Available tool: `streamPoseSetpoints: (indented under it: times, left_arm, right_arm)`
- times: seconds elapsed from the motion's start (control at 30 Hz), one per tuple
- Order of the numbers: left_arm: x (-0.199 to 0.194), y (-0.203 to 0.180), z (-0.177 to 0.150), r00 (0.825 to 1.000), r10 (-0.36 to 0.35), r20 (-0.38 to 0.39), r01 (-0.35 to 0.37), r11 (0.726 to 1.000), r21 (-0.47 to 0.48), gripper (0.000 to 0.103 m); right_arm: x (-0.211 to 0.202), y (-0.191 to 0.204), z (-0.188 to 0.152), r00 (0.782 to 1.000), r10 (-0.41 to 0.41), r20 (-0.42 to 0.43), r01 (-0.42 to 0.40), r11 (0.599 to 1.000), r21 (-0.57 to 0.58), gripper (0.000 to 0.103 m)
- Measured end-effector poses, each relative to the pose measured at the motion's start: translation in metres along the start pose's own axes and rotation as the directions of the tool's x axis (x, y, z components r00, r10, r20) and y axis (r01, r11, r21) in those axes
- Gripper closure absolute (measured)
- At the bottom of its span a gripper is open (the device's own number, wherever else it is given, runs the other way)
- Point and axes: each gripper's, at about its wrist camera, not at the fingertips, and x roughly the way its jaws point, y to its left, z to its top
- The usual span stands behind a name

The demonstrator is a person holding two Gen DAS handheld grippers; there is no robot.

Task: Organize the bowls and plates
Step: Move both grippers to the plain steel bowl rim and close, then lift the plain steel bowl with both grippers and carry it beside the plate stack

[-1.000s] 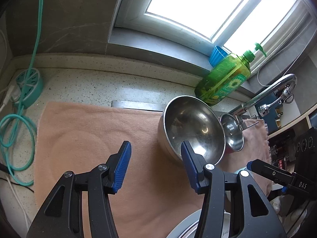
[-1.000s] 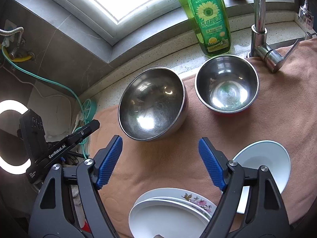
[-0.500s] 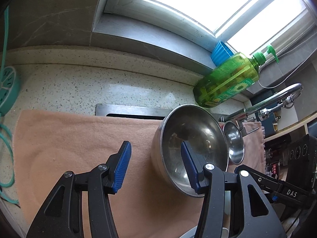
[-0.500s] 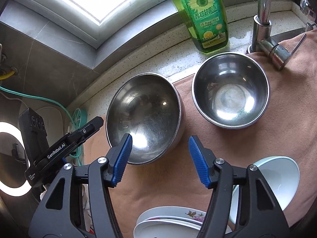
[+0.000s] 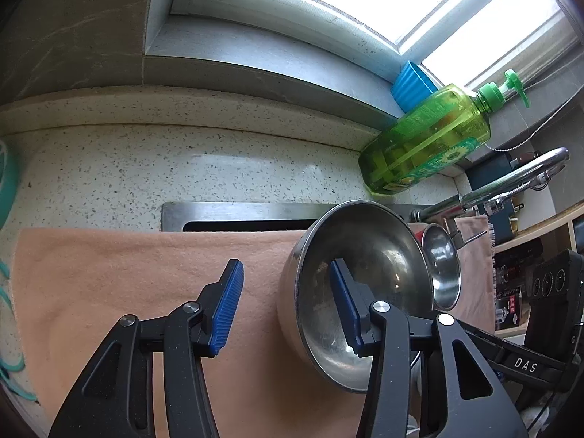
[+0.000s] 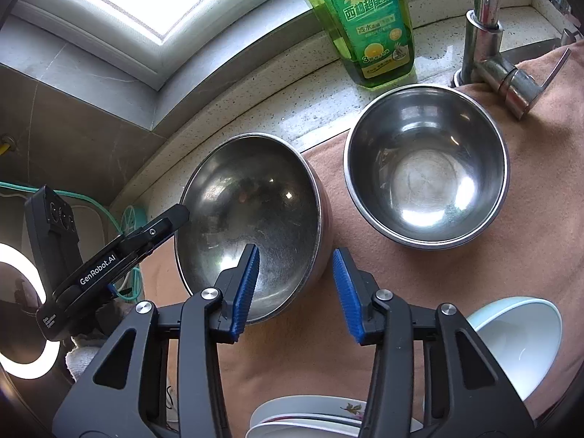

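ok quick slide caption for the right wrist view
Right gripper closing astride the rim of the larger steel bowl on the peach towel.

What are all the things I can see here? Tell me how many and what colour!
steel bowls: two, silver, side by side on the cloth
cloth: one, peach, over the counter
white bowl: one, near right
plates: a stack, white, one flowered, near edge
soap bottle: one, green, by the window
tap: one, silver, far right
blue cup: one, on the sill
left gripper, right gripper: black with blue pads, both closing astride the bigger bowl's rim
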Motion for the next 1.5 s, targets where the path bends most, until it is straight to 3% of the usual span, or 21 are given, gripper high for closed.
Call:
streamPoseSetpoints:
  times: [0.07,0.2,0.3,1.0,1.5]
  left_arm:
    - [0.002,-0.001,0.001,1.000,-0.001,-0.006,0.001,1.000,0.003,0.064]
    - [0.007,-0.003,0.003,1.000,-0.005,-0.023,0.005,1.000,0.019,0.088]
    - [0.010,-0.005,0.000,1.000,0.006,-0.026,-0.006,0.999,0.033,0.091]
    - [-0.014,-0.004,-0.018,0.998,0.051,0.025,-0.052,0.999,0.011,0.094]
    - [-0.065,0.021,-0.066,0.991,0.097,0.093,-0.090,0.993,-0.079,0.094]
  right_arm:
    - [0.002,0.000,0.001,1.000,-0.007,-0.003,0.007,1.000,0.001,0.069]
    - [0.006,0.000,0.001,1.000,-0.030,0.000,0.030,1.000,-0.007,0.077]
    - [0.006,-0.004,0.002,0.999,-0.040,0.005,0.040,0.999,-0.004,0.086]
    - [0.002,0.012,-0.015,0.999,-0.044,-0.008,0.044,0.995,-0.095,0.089]
    - [0.000,0.052,-0.055,0.997,-0.006,-0.075,-0.012,0.970,-0.244,0.089]
